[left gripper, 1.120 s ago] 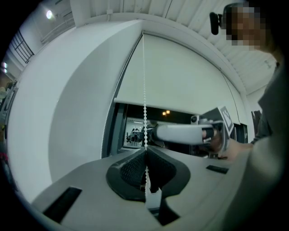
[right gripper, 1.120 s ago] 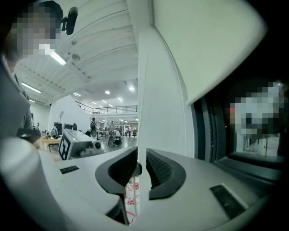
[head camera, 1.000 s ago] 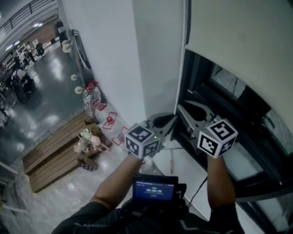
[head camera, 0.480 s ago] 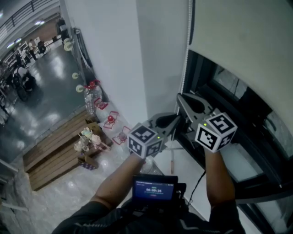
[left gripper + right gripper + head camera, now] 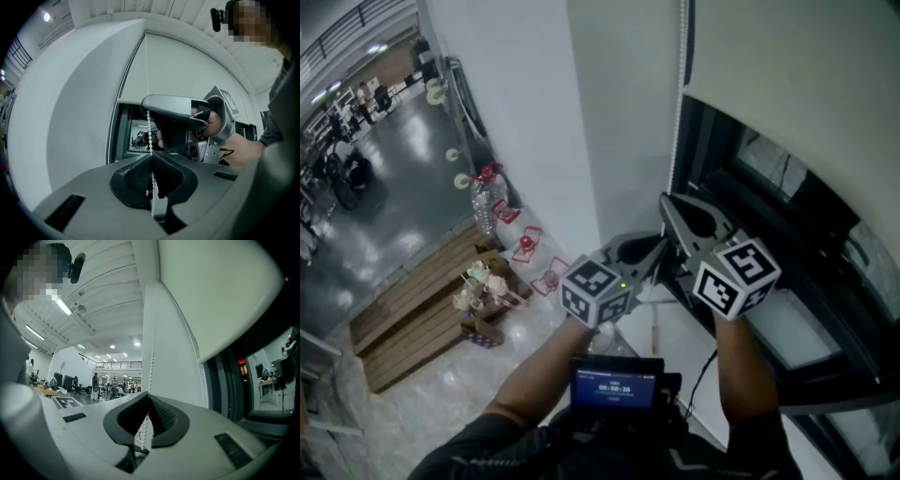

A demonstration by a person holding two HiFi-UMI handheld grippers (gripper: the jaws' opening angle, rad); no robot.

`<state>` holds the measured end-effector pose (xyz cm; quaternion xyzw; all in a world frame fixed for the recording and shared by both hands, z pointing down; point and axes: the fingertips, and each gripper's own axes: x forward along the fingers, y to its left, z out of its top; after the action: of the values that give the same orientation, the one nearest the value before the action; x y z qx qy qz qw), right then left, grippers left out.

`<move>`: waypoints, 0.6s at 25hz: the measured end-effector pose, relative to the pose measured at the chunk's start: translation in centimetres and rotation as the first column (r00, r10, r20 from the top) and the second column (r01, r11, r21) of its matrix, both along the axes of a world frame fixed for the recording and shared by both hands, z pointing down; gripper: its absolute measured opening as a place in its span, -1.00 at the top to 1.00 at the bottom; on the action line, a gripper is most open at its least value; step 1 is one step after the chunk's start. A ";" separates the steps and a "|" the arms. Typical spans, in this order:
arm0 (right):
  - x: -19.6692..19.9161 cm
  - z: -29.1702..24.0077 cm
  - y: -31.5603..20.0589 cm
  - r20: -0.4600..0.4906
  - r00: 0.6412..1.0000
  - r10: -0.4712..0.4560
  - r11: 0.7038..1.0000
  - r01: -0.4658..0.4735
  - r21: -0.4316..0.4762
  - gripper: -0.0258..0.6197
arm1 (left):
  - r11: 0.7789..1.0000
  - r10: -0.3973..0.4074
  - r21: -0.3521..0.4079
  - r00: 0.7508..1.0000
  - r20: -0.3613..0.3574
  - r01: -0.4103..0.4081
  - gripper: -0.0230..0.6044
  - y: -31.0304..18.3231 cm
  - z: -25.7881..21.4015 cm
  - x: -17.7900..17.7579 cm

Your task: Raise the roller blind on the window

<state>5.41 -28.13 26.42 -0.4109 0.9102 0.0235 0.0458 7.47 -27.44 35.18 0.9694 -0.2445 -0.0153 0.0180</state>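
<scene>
**Head view:** A person stands at a window (image 5: 741,178) with a handheld tong in each fist. The cream roller blind (image 5: 787,66) hangs partway down, its bottom edge slanting across the upper right of the picture with dark glass bare beneath it. The blind's white bead chain (image 5: 678,122) drops along the left edge of the frame, beside a white wall (image 5: 525,112). The right gripper (image 5: 667,201) reaches the chain higher up. The left gripper (image 5: 660,246) meets it just below, and the two tools nearly touch. A small lit screen (image 5: 617,385) sits at the person's chest. Off to the left lie a wooden bench (image 5: 412,323) and a clear bottle (image 5: 484,206) (the polished floor reflects the ceiling lights).

**Left gripper view:** The left gripper (image 5: 151,158) has its dark pads pressed together on the bead chain (image 5: 148,93), which runs straight up from the pinch and trails out below it. A second strand (image 5: 112,136) hangs loose against the frame. The right gripper (image 5: 144,101) crosses just above, in a hand (image 5: 213,123). The roller blind (image 5: 187,70) fills the space behind.

**Right gripper view:** The right gripper (image 5: 149,398) is likewise clamped on the bead chain (image 5: 151,366), which is taut above the closed tips with slack beads dangling beneath. The roller blind (image 5: 211,287) covers the upper right, and the window's dark frame (image 5: 225,380) shows under it.
</scene>
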 end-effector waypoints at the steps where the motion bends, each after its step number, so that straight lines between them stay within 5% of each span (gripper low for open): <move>1: 0.0 0.5 -0.1 -0.007 1.000 -0.002 1.000 0.002 -0.006 0.91 | 1.000 -0.001 -0.005 1.000 0.010 0.001 0.91 0.0 0.5 0.0; 13: 0.2 9.1 -0.7 -0.047 0.999 0.020 0.985 -0.028 -0.172 0.91 | 0.986 0.019 -0.169 0.990 0.142 0.005 0.91 -0.2 10.1 0.0; 15: 0.4 10.0 -0.7 -0.041 0.999 0.020 0.982 -0.028 -0.187 0.91 | 0.983 0.016 -0.182 0.993 0.119 0.006 0.91 -0.1 10.6 0.1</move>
<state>5.77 -28.83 36.37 -0.4238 0.9041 -0.0536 -0.0111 7.59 -27.58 45.82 0.9635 -0.2429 0.0655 0.0920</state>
